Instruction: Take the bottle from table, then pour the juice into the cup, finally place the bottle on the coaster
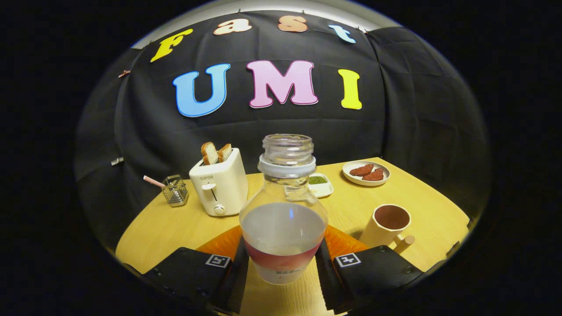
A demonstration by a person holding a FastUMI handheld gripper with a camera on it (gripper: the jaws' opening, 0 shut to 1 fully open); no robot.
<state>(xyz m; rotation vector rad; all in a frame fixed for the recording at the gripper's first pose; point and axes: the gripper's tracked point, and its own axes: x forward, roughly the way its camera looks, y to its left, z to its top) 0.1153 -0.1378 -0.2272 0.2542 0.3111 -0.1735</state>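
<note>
Surface: wooden tabletop (175, 228) with a pale yellow top, backed by the booth's black cloth wall (417, 114).
Far left: small wire-mesh metal basket (175, 191) with a pink striped straw-like stick poking out of it.
Left of centre: cream-white plastic toaster (219, 186) with two slices of toast (216, 152) standing in its slots.
Centre: your gripper (282, 263) grips the clear uncapped bottle (284, 210), both fingers pressing its lower sides; the bottle stands upright, about half full of pale liquid.
Under the bottle: orange round coaster (344, 241), its edge showing on both sides.
Behind the bottle: small white dish of green bits (319, 184).
Right, near: beige cup (388, 224) with a wooden handle, just beside your right finger, apart from the bottle.
Right, far: white plate (366, 173) with two reddish-brown pieces.
</note>
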